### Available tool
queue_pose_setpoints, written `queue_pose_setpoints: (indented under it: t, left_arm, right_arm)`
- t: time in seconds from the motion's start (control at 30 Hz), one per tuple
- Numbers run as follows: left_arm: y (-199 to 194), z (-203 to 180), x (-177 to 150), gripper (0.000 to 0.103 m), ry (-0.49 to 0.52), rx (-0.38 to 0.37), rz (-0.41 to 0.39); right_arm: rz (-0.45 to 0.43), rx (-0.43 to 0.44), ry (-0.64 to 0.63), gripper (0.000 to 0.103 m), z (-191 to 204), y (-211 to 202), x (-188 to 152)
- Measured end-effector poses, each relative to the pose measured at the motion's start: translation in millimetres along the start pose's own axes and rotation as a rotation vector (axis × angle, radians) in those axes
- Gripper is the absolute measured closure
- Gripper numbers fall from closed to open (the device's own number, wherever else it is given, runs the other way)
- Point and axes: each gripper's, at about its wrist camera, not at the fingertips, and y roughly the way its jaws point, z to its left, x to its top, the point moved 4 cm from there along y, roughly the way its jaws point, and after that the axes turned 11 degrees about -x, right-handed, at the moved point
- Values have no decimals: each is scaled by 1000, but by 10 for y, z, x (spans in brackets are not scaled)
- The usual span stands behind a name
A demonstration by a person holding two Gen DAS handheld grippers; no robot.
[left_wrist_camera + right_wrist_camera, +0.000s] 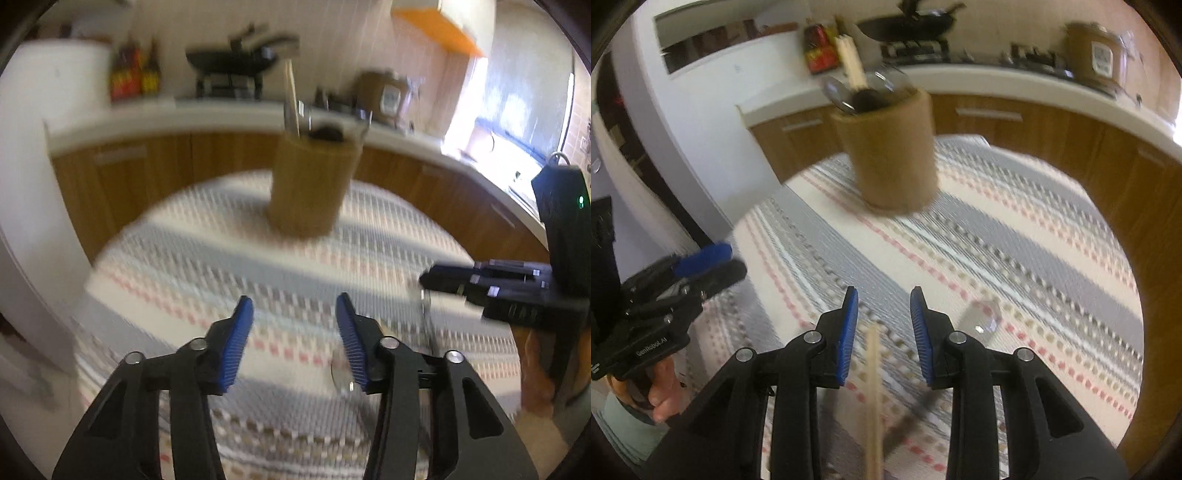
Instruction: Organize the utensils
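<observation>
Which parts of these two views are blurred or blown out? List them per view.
Left wrist view: motion blur smears the wooden utensil holder and striped tablecloth; the window is blown out. Right wrist view: the holder and the wooden chopstick are smeared; fisheye bends the counter edge.

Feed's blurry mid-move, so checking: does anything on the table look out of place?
Yes: some utensils lie loose on the striped cloth instead of standing in the wooden holder: a wooden chopstick and a dark-handled utensil beneath the open right gripper, and a spoon beside the open left gripper.
</observation>
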Motion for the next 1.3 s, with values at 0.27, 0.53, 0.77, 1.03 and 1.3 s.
queue_pose_setpoints:
  t: [0.27,0.53,0.77,1.03,1.3]
  left_arm:
    - [314,134,-277,63,-183,-283,232]
    - [464,118,-330,68,-182,-286,270]
    - [532,73,-253,70,-153,-279,291]
    - [677,-45,-207,78,-91,-190,303]
    - [710,67,-209,97,-99,-176,300]
  right_arm:
    - [161,-37,103,77,-488,143,-214]
    - [231,-8,166,77,-749,314,-179]
    - [306,21,190,77,-730,444,-147]
    - [376,-177,79,77,-475,587,35]
    - [469,-342,-60,69,-116,815,203]
